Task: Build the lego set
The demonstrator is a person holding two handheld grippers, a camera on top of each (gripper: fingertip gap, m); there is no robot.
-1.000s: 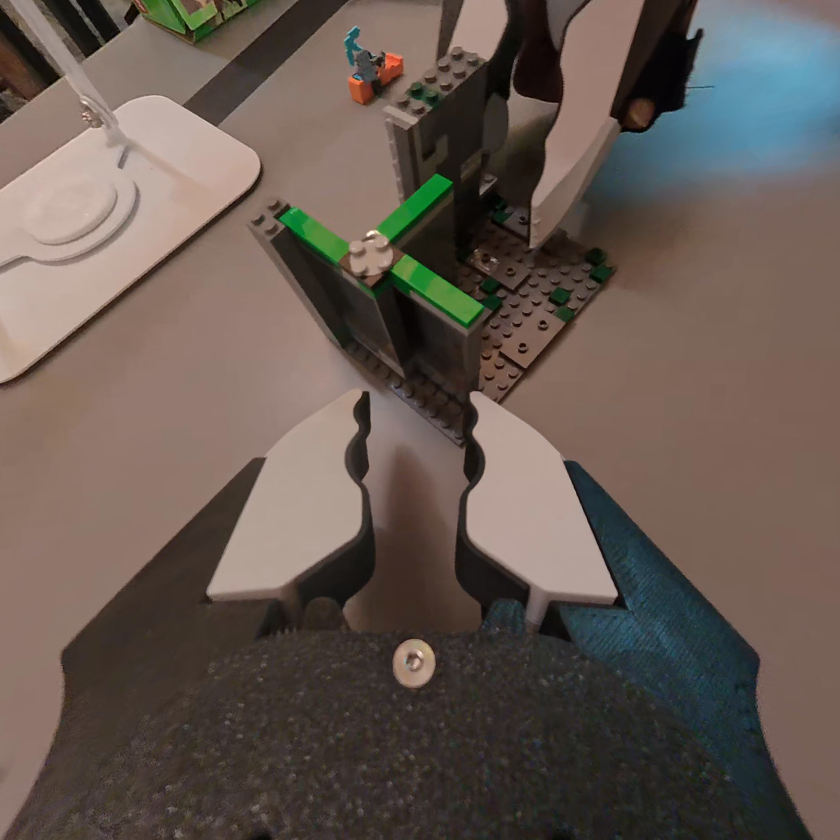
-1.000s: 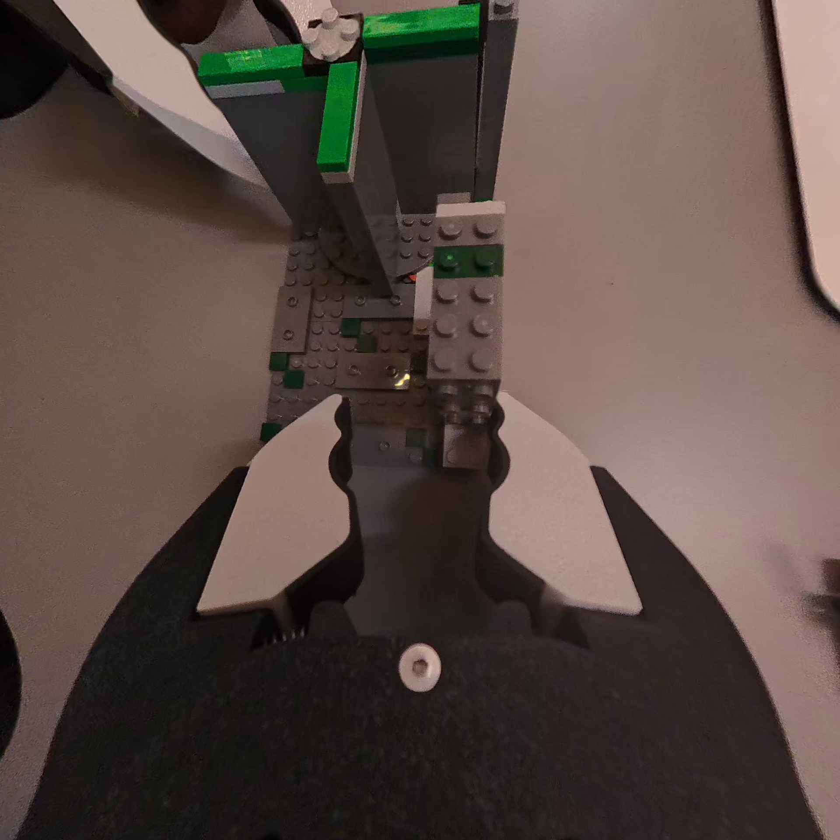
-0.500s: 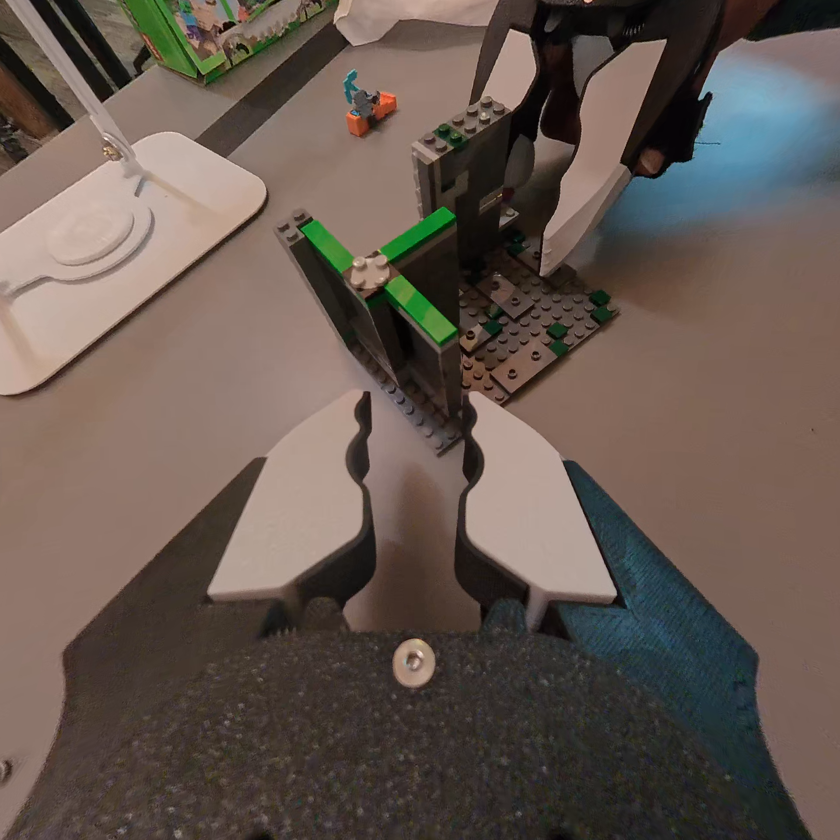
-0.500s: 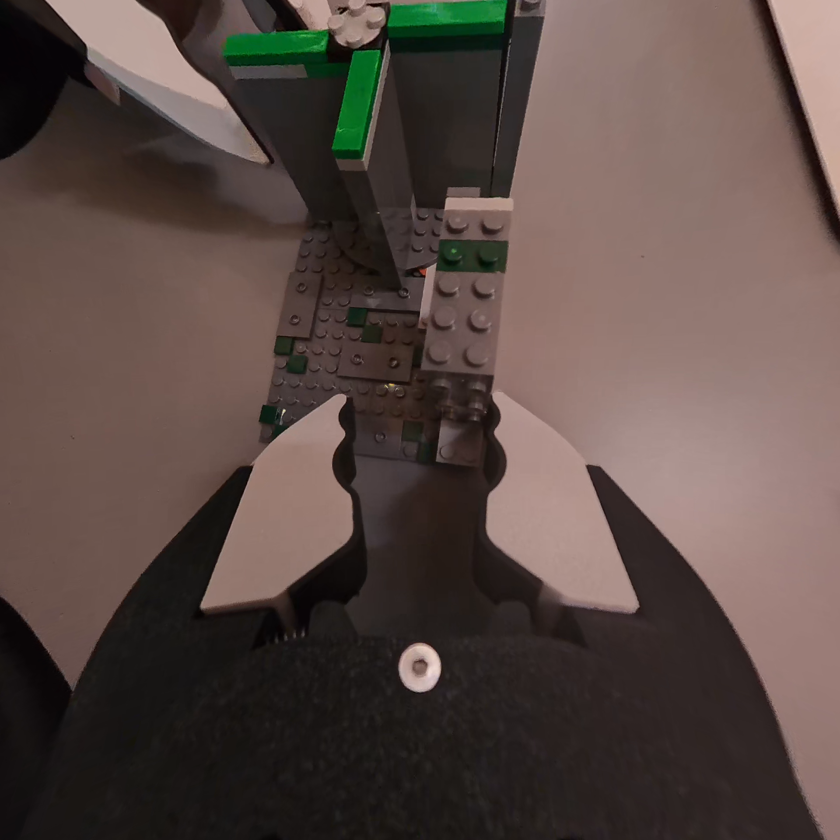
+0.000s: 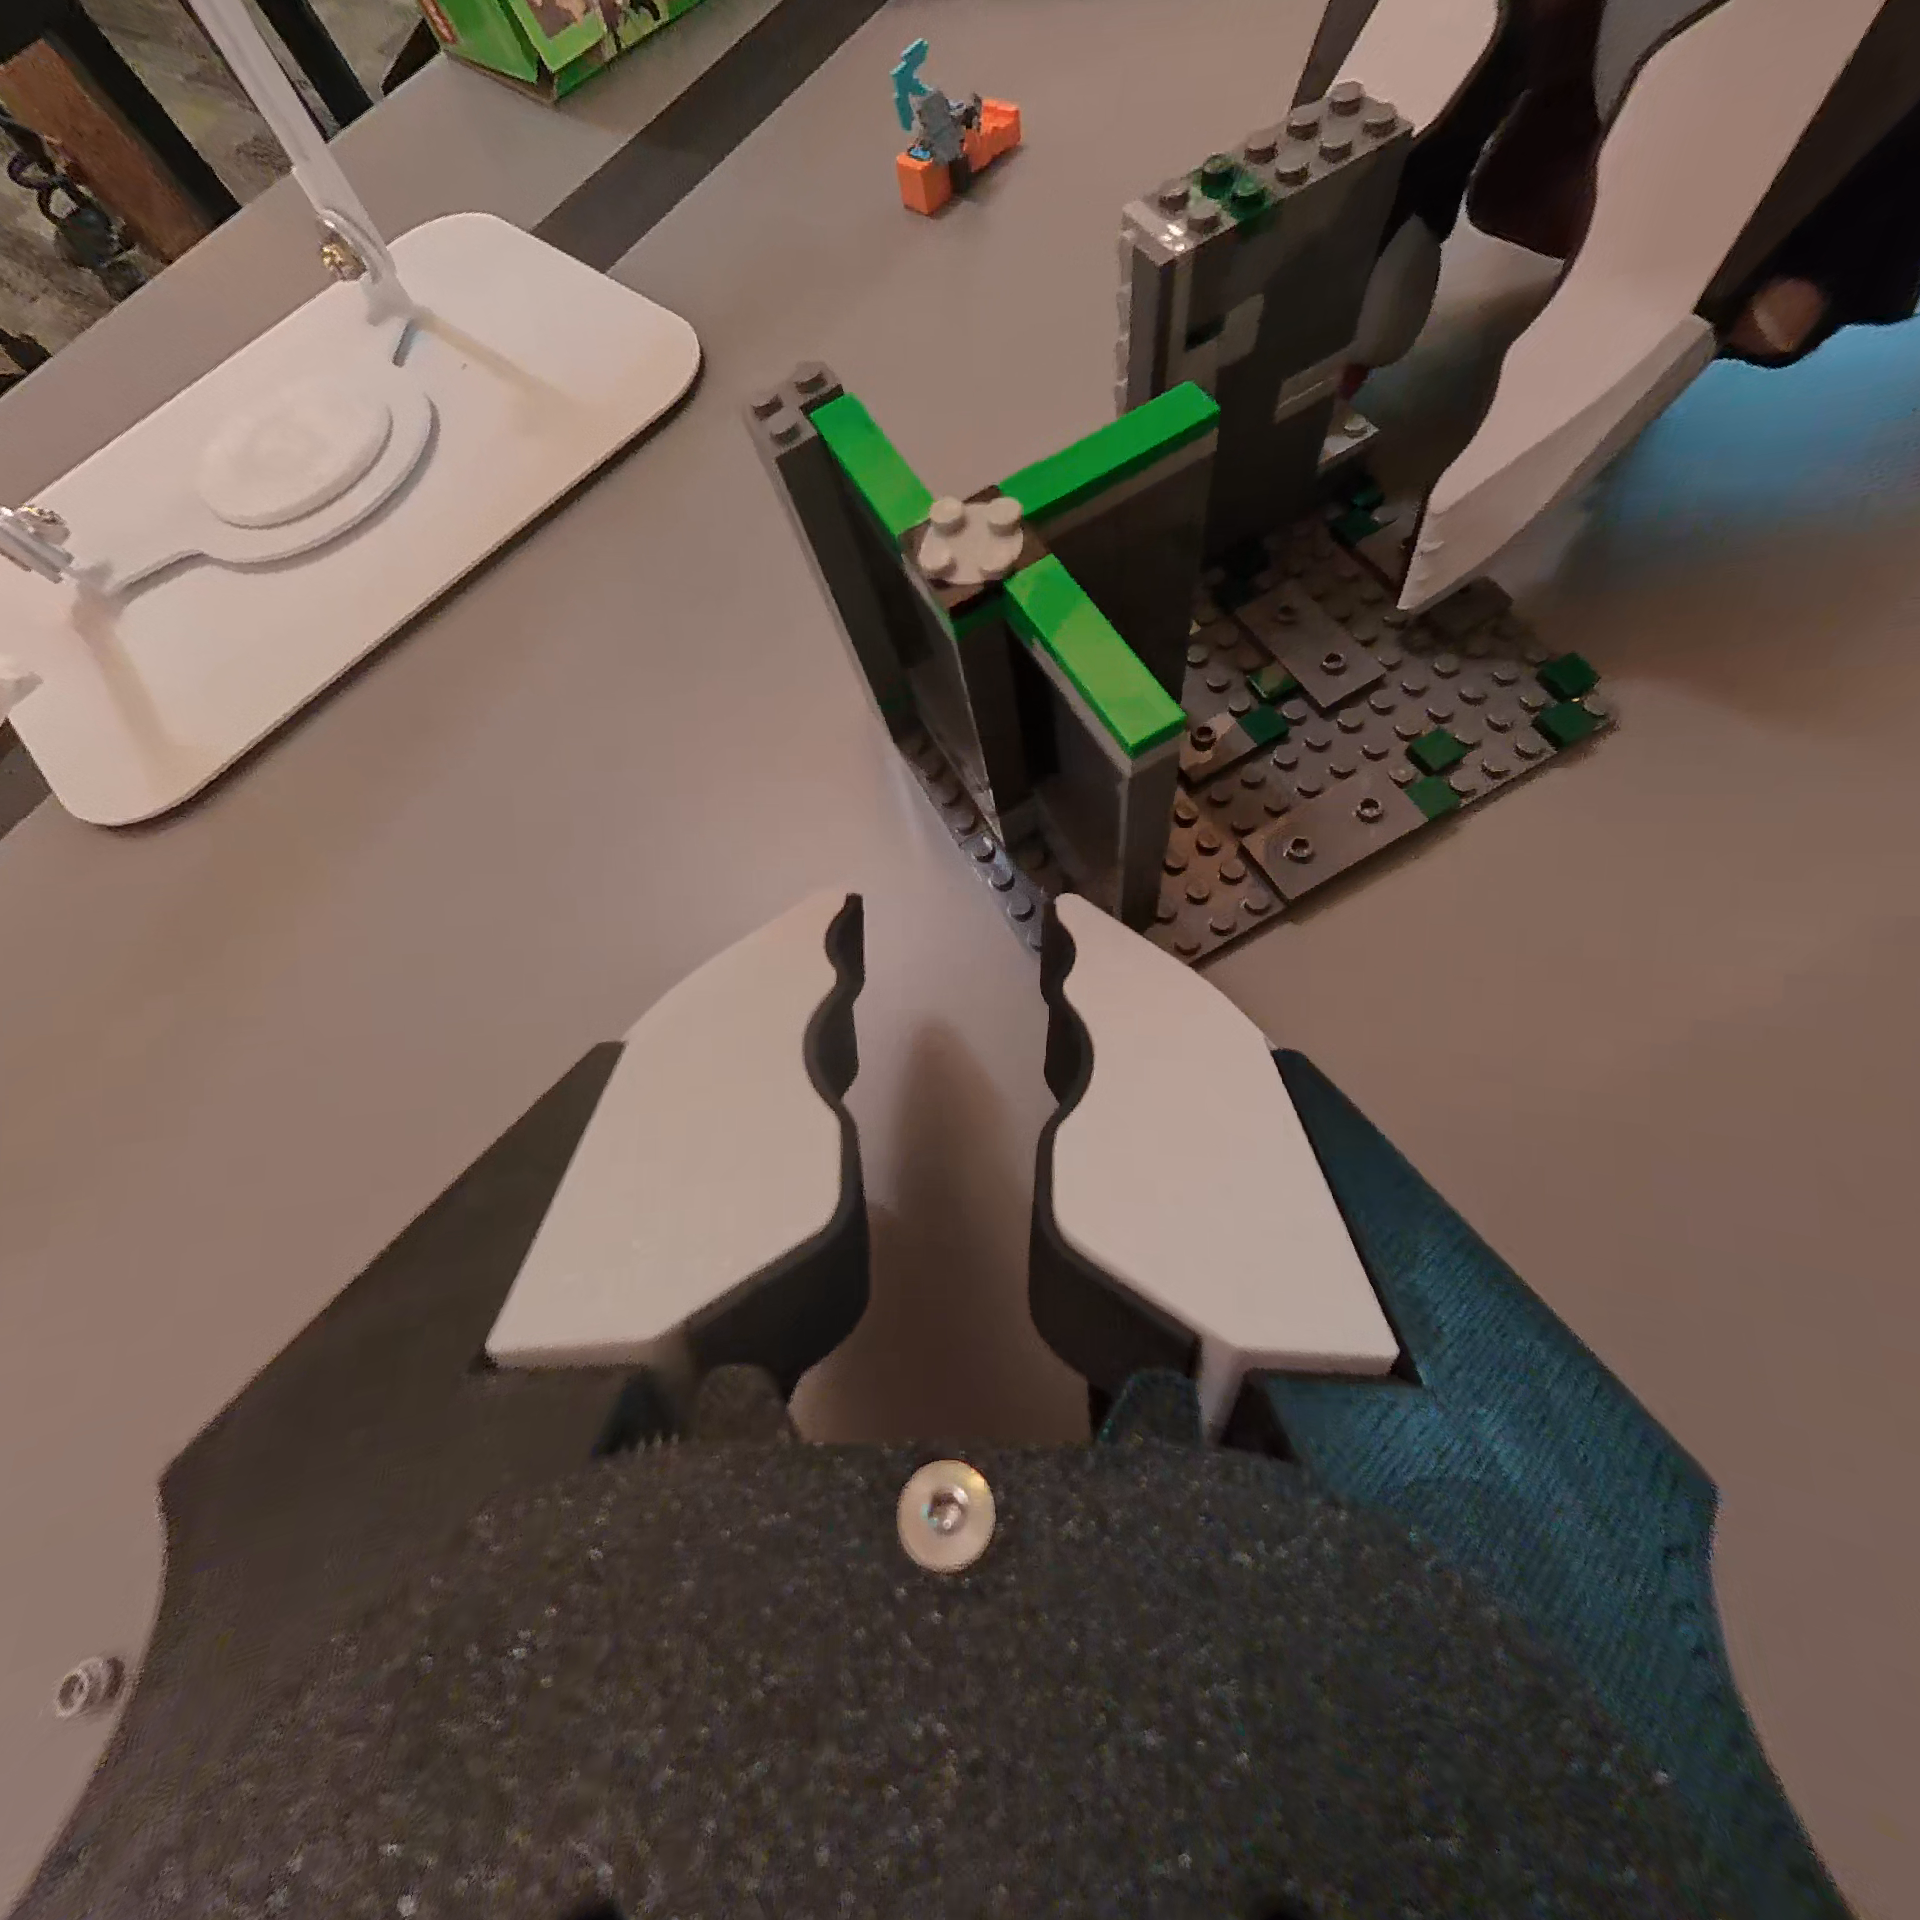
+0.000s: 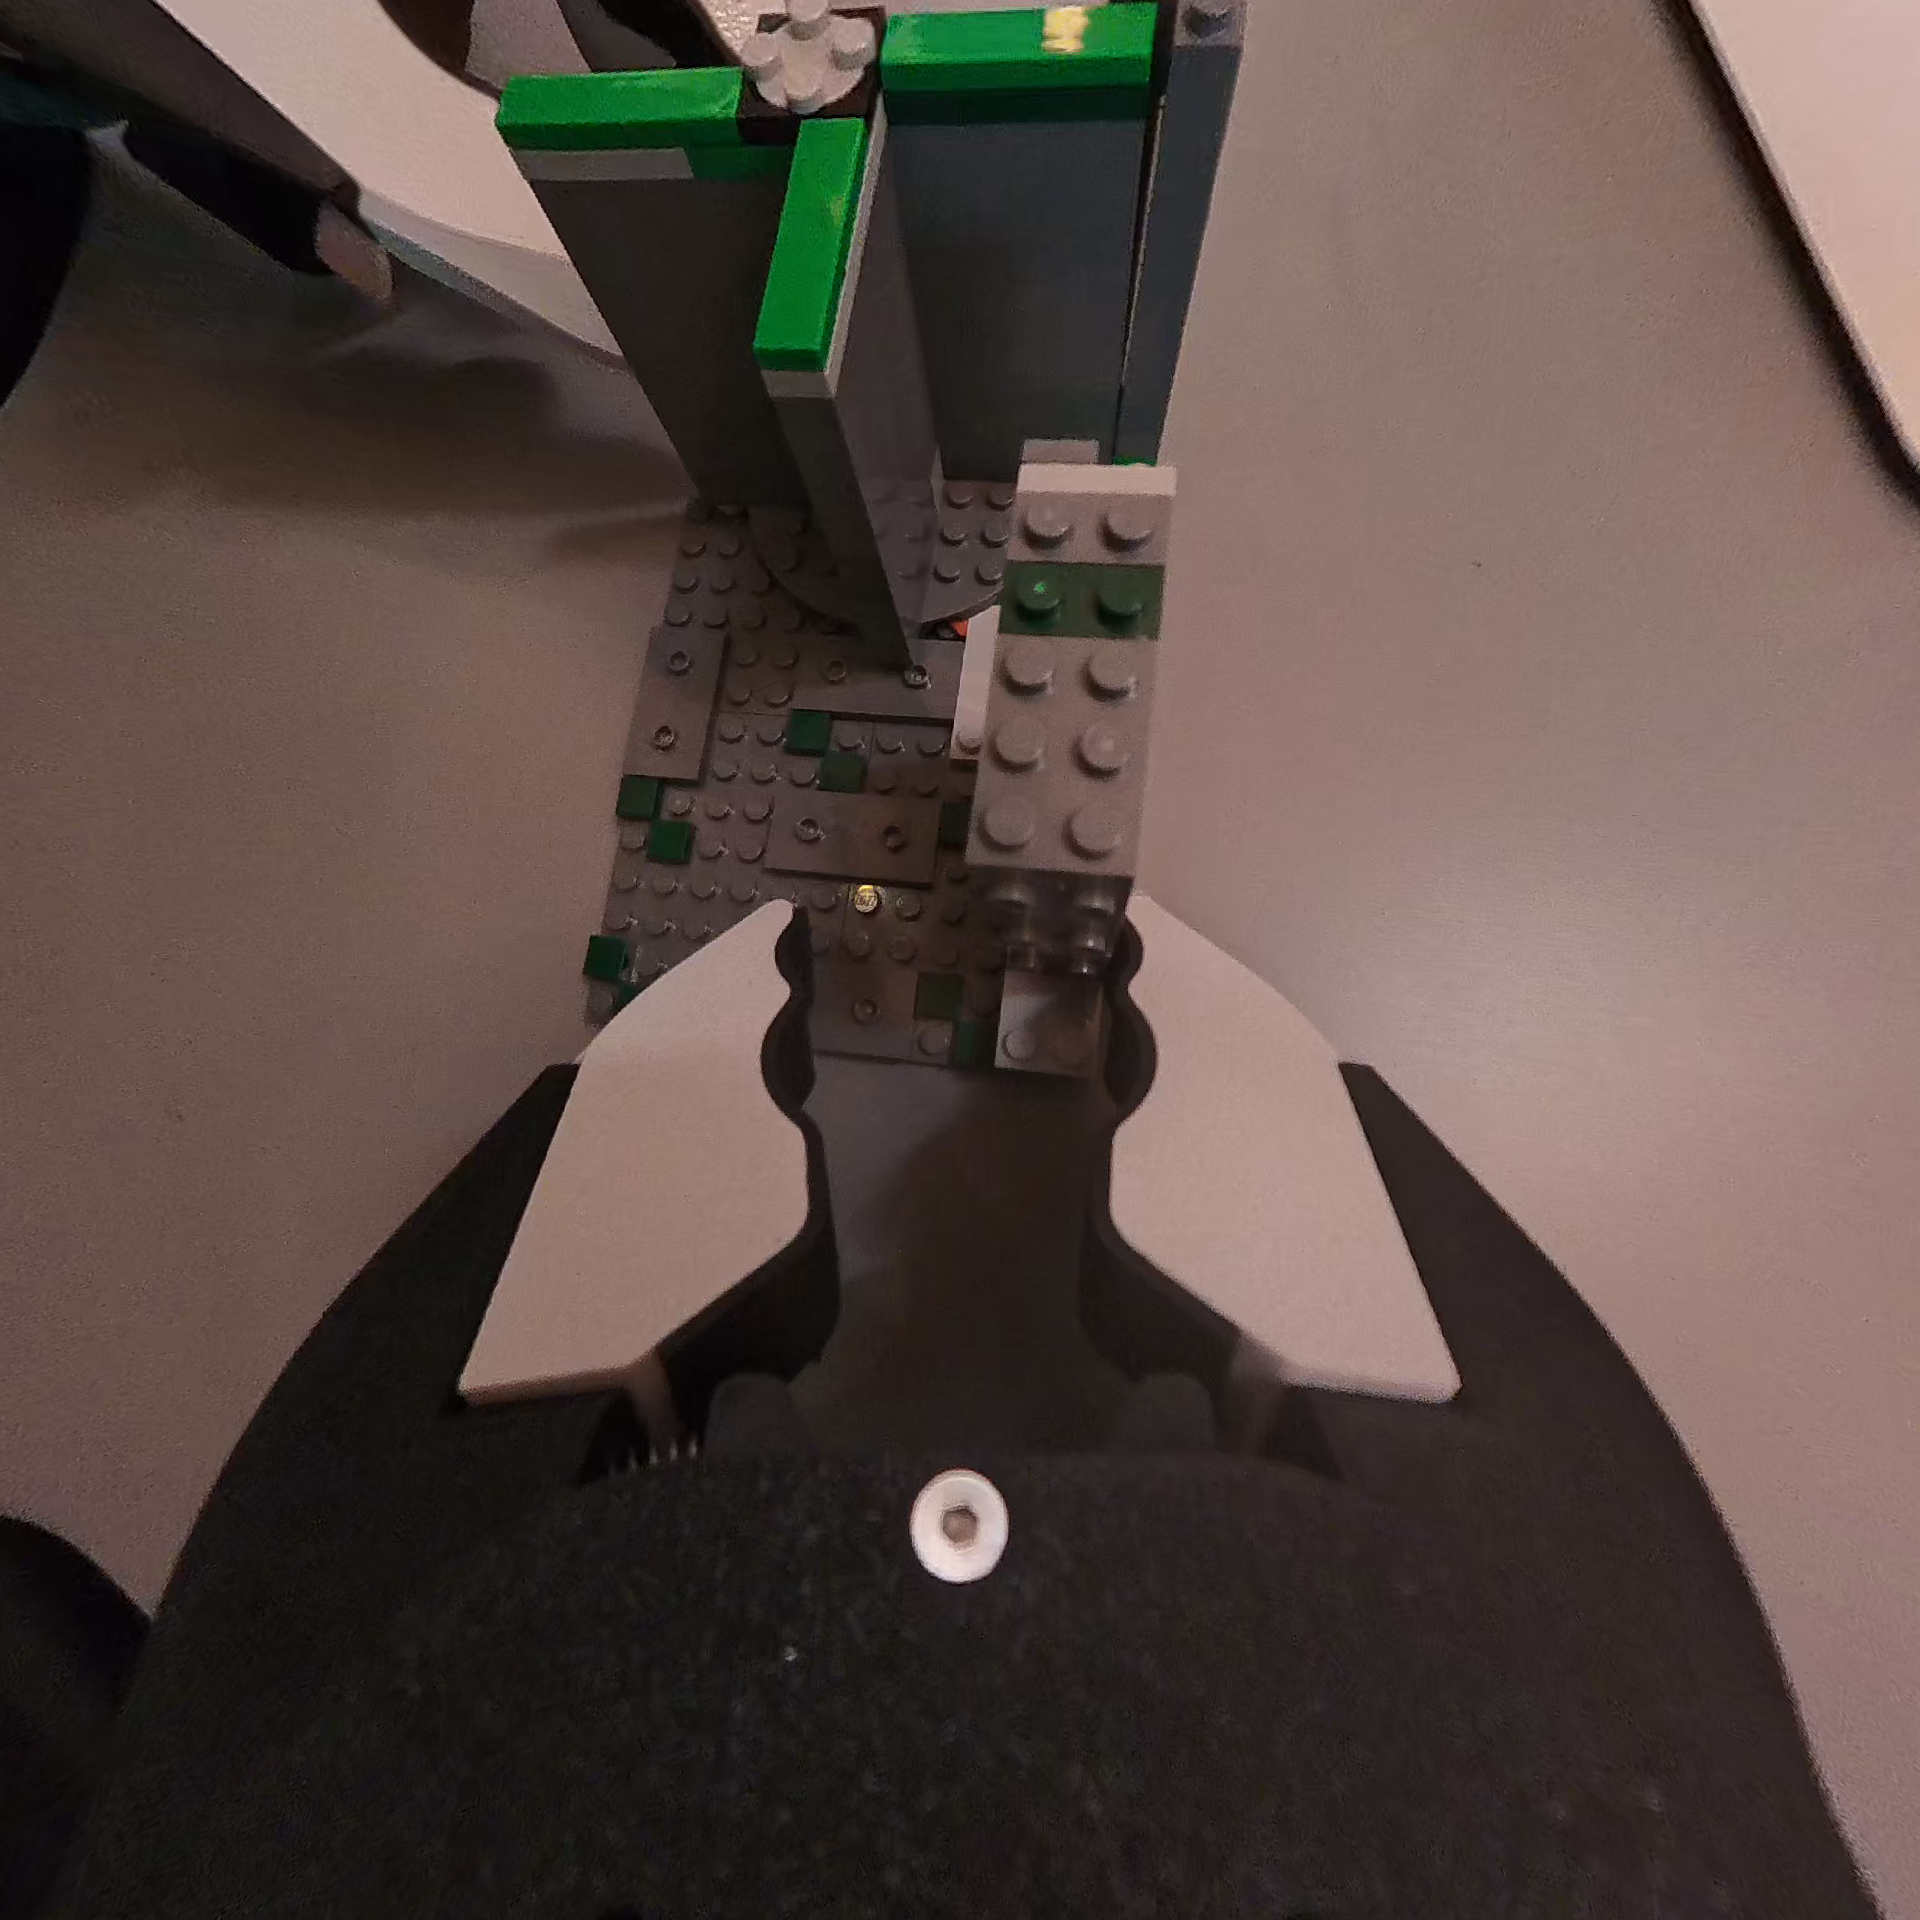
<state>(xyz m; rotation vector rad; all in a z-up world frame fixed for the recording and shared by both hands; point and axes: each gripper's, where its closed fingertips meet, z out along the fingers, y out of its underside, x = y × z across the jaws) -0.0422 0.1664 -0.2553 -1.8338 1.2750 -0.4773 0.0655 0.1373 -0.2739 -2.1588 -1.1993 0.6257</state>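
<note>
Nearest, we log our left gripper (image 5: 951, 914), fingers spread and empty, just short of the grey studded baseplate (image 5: 1382, 769). Beyond, green-capped grey walls (image 5: 1081, 623) stand upright on the plate. Our right gripper (image 6: 951, 935), fingers parted, straddles the plate's far edge beside the studded grey tower (image 6: 1070, 727).

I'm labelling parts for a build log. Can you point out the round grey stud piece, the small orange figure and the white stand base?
round grey stud piece (image 5: 971, 538), left wrist view, its top
orange figure (image 5: 951, 140), left wrist view, its body
white stand base (image 5: 312, 499), left wrist view, flat plate
</note>
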